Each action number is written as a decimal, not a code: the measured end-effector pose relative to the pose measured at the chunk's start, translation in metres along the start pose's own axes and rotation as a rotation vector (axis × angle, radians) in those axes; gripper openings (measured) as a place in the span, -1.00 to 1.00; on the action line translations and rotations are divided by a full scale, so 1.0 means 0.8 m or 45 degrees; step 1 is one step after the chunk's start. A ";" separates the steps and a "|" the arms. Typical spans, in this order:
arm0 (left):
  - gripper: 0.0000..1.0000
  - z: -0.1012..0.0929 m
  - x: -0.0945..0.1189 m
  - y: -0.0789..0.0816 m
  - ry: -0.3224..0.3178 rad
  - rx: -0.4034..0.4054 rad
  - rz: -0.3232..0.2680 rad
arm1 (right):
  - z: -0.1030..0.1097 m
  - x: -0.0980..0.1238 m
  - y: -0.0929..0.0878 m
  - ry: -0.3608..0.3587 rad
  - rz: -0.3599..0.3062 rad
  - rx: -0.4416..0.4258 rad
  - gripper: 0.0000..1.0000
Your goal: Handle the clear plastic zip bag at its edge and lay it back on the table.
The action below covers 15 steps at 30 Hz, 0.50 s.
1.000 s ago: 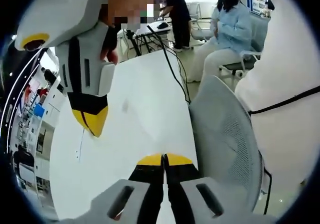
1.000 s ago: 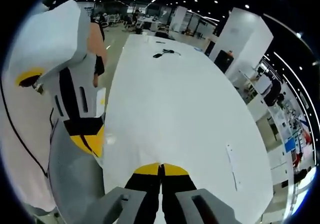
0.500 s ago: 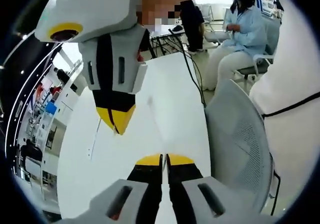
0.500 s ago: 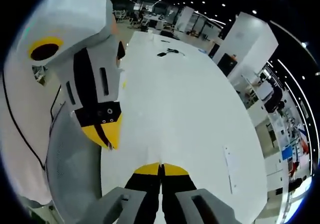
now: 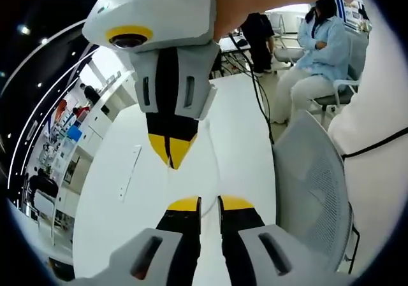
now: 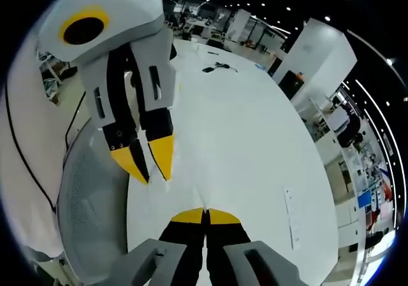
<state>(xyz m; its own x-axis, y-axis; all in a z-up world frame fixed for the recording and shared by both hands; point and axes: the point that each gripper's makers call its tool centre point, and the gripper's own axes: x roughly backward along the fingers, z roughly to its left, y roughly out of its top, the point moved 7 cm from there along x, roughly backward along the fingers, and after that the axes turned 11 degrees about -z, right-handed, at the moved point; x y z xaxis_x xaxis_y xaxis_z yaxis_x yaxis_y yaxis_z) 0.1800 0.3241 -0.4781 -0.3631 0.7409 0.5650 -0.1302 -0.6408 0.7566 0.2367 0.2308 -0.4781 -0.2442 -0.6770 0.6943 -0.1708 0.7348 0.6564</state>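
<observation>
Left gripper view had its own left gripper at the bottom with the yellow tips a narrow gap apart, nothing between them that I could see. The right gripper hung in from the top, tips pressed together and pointing down at the white table. A grey mesh chair sat just beside the table edge, a black cable trailed across the far end, and a person in a light blue top was seated beyond that. A thin strip lay flat on the tabletop, off to one side.

In the right gripper view, its own jaws at the bottom were fully closed, tip against tip. The left gripper came in from the side with its jaws parted.

As for the clear plastic zip bag, honestly all I could make out was a faint see-through crease on the table just ahead of the right gripper's tips. Couldn't tell if they were pinching its edge.
</observation>
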 end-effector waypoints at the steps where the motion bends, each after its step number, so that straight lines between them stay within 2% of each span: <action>1: -0.84 0.000 0.001 0.000 0.002 0.003 -0.003 | -0.001 0.000 0.000 -0.001 0.000 0.003 -1.00; 15: -0.77 0.010 0.022 -0.003 0.069 0.110 -0.088 | -0.012 0.004 -0.011 -0.026 0.017 0.004 -1.00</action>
<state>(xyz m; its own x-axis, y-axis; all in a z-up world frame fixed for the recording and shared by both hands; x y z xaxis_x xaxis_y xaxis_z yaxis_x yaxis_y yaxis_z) 0.1814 0.3402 -0.4675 -0.4060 0.7691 0.4936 -0.0772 -0.5670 0.8201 0.2465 0.2221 -0.4787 -0.2663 -0.6659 0.6969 -0.1701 0.7442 0.6460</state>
